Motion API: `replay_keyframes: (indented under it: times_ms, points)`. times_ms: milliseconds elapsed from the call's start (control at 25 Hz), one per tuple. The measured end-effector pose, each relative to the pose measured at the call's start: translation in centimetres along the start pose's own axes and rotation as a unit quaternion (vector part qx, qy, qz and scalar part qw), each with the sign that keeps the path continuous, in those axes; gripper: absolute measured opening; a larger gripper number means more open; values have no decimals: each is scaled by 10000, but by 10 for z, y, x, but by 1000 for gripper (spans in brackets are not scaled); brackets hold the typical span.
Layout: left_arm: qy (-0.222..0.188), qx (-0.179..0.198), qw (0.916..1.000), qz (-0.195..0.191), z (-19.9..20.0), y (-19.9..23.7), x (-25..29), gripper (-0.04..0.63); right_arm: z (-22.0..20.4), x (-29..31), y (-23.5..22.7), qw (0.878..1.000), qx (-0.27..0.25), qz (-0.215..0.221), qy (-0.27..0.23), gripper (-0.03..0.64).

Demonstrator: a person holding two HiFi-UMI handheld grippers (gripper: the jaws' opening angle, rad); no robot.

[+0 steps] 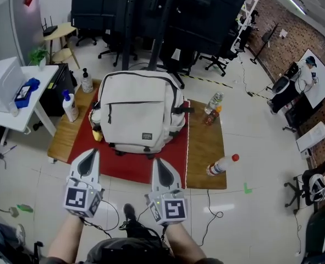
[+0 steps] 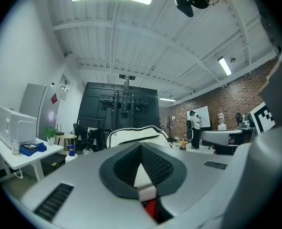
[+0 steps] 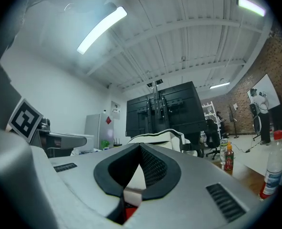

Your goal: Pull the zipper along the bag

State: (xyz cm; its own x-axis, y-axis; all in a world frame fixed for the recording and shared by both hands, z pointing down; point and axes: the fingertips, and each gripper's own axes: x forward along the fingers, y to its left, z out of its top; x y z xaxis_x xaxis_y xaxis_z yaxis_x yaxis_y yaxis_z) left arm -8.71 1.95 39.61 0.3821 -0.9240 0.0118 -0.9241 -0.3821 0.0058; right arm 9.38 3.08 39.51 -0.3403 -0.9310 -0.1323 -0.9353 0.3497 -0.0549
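1. A red mat [image 1: 132, 168] lies on a low wooden platform [image 1: 205, 147].
2. A white spray bottle [image 1: 70, 106] and a pump bottle [image 1: 87, 81] stand at the platform's left edge.
3. At its far right, a clear bottle [image 1: 214, 101] stands just beside a sauce bottle [image 1: 210, 116].
4. A red-capped bottle [image 1: 222, 165] lies on its side at the near right.
5. Farther left, a white desk [image 1: 25, 120] bears a blue object [image 1: 26, 91].

Bare red mat [image 1: 130, 168] lies open before the backpack [image 1: 140, 111], while pump bottles [image 1: 70, 106] crowd its left and upright bottles [image 1: 213, 105] stand near its right.
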Motion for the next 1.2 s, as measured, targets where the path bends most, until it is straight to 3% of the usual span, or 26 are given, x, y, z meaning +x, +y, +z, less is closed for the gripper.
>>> replay_keyframes:
  times_ms: [760,1000,1200]
  points:
    - [290,160,9985,437,-21,57,130,23,-7,141,-46,9984,38,560,-107,15]
    - [393,74,9976,571,-28,63,148,23,-10,160,-40,9955,-126,935,-120,15]
    - [563,-51,9966,592,-35,65,158,23,-21,166,-35,9940,34,1090,14,15]
